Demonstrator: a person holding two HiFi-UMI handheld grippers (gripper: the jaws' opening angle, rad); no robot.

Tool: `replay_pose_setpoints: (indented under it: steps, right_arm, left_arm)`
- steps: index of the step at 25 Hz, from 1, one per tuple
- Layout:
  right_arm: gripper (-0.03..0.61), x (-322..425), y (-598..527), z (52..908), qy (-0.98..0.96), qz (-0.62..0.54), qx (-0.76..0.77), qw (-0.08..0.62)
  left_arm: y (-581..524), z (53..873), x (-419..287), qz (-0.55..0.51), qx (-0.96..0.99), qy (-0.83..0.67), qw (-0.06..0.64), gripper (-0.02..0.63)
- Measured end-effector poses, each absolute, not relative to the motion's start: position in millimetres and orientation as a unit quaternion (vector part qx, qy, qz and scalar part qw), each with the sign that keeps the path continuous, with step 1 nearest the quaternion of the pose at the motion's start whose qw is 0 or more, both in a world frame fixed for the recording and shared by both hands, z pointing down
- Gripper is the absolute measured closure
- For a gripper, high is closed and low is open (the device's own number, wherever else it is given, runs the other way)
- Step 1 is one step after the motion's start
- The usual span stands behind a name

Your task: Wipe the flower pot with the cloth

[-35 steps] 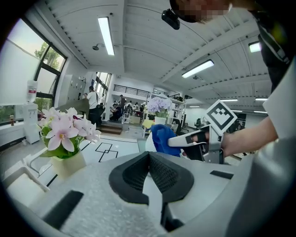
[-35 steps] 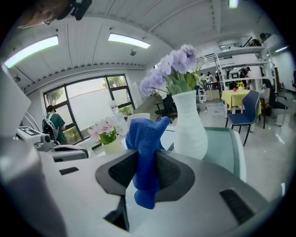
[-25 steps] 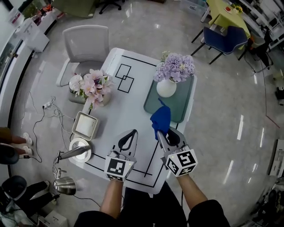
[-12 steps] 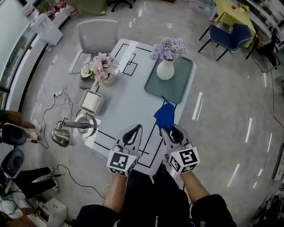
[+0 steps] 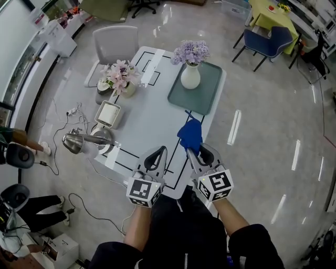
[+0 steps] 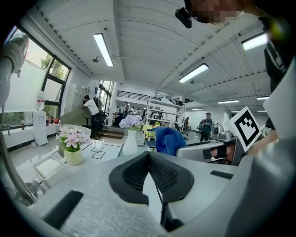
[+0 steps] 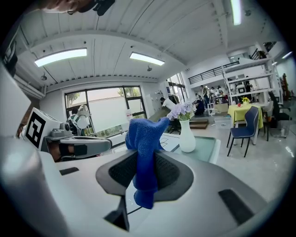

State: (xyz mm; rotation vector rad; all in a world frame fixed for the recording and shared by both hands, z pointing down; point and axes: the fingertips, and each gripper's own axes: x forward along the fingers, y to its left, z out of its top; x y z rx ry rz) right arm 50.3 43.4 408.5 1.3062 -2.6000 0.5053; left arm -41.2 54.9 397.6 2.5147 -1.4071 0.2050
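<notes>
Right gripper [image 5: 196, 153]: jaws clamped on a blue cloth [image 5: 190, 135], which stands up from between the pads and hangs a short way below them in the right gripper view. Left gripper [image 5: 156, 156]: jaws pressed together with nothing between them, held just beside the right one. Both hover over the near end of the table [image 5: 152, 123].

Table: long and white, marked with black lines and two overlapping squares toward its far end. White flower pot [image 5: 190, 78], holding lilac blooms, stands upright on a grey-green tray [image 5: 206, 100] at the far right corner, well apart from the cloth. Along the left edge are a second pot with pink flowers [image 5: 119, 84], a white square container [image 5: 107, 114] and a metal kettle [image 5: 79, 141]. Grey chair [image 5: 113, 44] stands at the far end.

Floor [image 5: 262, 131]: glossy pale tile reflecting strip lights; cables [image 5: 71, 113] trail on it left of the table. Blue chair [image 5: 270, 39] and yellow table [image 5: 268, 13] stand at upper right. Gripper views show a large open hall with tall windows, shelving and people standing in the distance.
</notes>
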Motion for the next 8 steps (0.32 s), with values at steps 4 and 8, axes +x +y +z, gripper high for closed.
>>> replay_pose_setpoints:
  steps: [4,8]
  right_arm:
    - [0.482,48.8,50.1,401.1,-0.883,0.159,0.43,0.096]
    - [0.482,49.5,57.5,400.9,-0.885,0.15,0.428,0.101]
  left_arm:
    - [62.5,393.1,-34.0,0.068,0.865,-0.482,0.119,0.607]
    - [68.8,391.8,-28.9,0.068,0.869,-0.477,0.114,0.609]
